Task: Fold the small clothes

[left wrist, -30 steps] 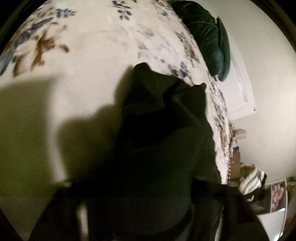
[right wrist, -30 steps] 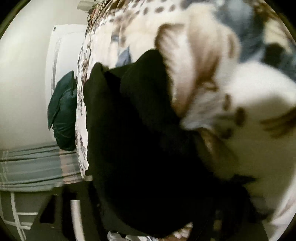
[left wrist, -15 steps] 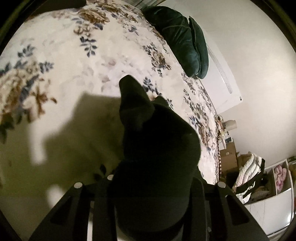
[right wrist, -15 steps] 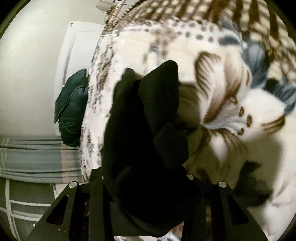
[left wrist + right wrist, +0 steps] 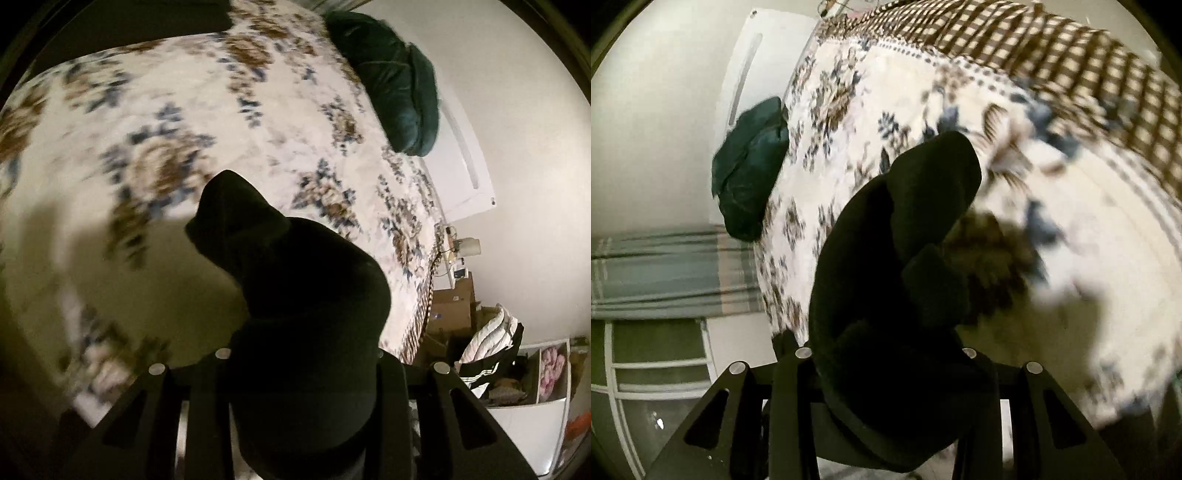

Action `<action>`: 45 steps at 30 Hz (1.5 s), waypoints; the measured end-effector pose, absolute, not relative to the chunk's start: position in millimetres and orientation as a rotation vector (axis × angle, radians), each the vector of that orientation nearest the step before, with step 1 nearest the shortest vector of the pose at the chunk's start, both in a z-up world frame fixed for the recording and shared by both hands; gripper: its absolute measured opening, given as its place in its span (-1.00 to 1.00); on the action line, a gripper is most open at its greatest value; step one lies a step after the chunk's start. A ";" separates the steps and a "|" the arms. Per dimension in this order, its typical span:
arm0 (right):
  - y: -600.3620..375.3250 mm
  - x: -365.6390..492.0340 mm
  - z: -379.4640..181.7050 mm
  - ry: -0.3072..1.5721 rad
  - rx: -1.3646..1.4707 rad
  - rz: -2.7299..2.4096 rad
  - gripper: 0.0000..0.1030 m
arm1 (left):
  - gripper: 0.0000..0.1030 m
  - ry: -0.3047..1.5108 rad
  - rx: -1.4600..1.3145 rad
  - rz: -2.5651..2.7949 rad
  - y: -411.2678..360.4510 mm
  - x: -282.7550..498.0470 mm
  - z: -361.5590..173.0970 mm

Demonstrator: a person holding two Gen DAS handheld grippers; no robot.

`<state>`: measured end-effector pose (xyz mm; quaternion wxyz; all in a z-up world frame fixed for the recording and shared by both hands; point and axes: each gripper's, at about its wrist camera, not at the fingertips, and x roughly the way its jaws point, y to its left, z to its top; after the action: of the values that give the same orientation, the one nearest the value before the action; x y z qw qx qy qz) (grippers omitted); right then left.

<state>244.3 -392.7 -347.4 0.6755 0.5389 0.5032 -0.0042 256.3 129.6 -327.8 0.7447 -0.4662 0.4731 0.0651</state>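
A black garment point(image 5: 306, 295) hangs bunched in the left wrist view, with my left gripper point(image 5: 299, 369) shut on it; the cloth fills the gap and hides the fingertips. In the right wrist view the same black garment point(image 5: 886, 258) droops in thick folds from my right gripper point(image 5: 886, 362), which is also shut on it. Both grippers are held high above the floral blanket point(image 5: 184, 110) on the bed, and the cloth hangs free of it. The garment's shadow falls on the blanket point(image 5: 1089, 258) below.
A dark green pillow point(image 5: 399, 85) lies at the head of the bed, by a white wall panel point(image 5: 465, 158). Beyond the bed's far edge are cardboard boxes point(image 5: 450, 306) and a pile of striped clothing point(image 5: 491, 350). A grey-green striped curtain point(image 5: 665, 273) hangs beside the bed.
Both grippers have risen from the blanket with the black garment in them. The cloth has come off the bed and bunched between the fingers, and more of the room shows.
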 end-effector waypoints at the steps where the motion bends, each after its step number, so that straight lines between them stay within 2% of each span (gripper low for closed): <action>1: -389.8 226.6 -338.1 1.151 1.213 -0.016 -0.23 | -0.44 1.065 -1.026 0.156 133.5 242.3 -319.6; 6: -375.0 140.3 -302.4 1.262 1.253 -0.110 -0.23 | -0.44 1.211 -1.069 0.215 147.9 185.5 -299.0; 11: -374.5 106.6 -325.6 1.337 1.353 -0.207 -0.23 | -0.44 1.321 -1.080 0.266 150.5 186.9 -331.7; 14: -380.2 127.8 -356.6 1.350 1.369 -0.238 -0.22 | -0.44 1.313 -1.069 0.268 143.6 225.3 -361.4; 20: -401.4 243.2 -426.0 1.331 1.353 -0.255 -0.21 | -0.45 1.275 -1.048 0.206 125.4 349.7 -422.5; 21: -403.8 264.1 -437.2 1.338 1.359 -0.257 -0.17 | -0.43 1.274 -1.054 0.201 124.1 365.9 -430.2; 22: -407.6 283.2 -450.0 1.345 1.376 -0.253 -0.09 | -0.33 1.277 -1.060 0.185 121.6 389.3 -443.1; 23: -410.9 302.7 -464.5 1.356 1.394 -0.236 0.09 | -0.26 1.284 -1.056 0.182 120.6 400.8 -447.9; 24: -414.3 319.3 -475.1 1.355 1.404 -0.212 0.19 | -0.21 1.279 -1.054 0.167 120.2 411.5 -450.3; 25: -417.0 331.2 -480.4 1.335 1.414 -0.173 0.21 | -0.12 1.259 -1.042 0.137 119.7 420.4 -449.6; 27: -423.1 345.5 -477.7 1.295 1.368 -0.119 0.45 | 0.00 1.217 -0.967 0.087 120.0 427.0 -439.8; 28: -425.4 346.8 -473.2 1.279 1.338 -0.098 0.51 | 0.25 1.209 -0.945 0.061 120.4 425.8 -436.3; 29: -427.6 344.9 -467.7 1.262 1.302 -0.077 0.66 | 0.41 1.206 -0.913 0.042 122.4 421.6 -433.6; 30: -429.2 340.6 -462.5 1.261 1.255 -0.077 0.73 | 0.41 1.204 -0.889 0.027 125.1 415.0 -431.7; 37: -422.4 261.2 -452.8 1.301 0.995 -0.115 0.73 | 0.42 1.267 -0.646 0.030 150.1 346.1 -450.7; 45: -378.8 201.3 -523.2 1.405 0.892 -0.193 0.70 | 0.42 1.389 -0.606 -0.025 133.1 299.6 -516.6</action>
<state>201.3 -378.8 -523.2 0.6694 0.3955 0.6231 -0.0856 299.6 133.1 -516.6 0.7262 -0.2748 0.6301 -0.0115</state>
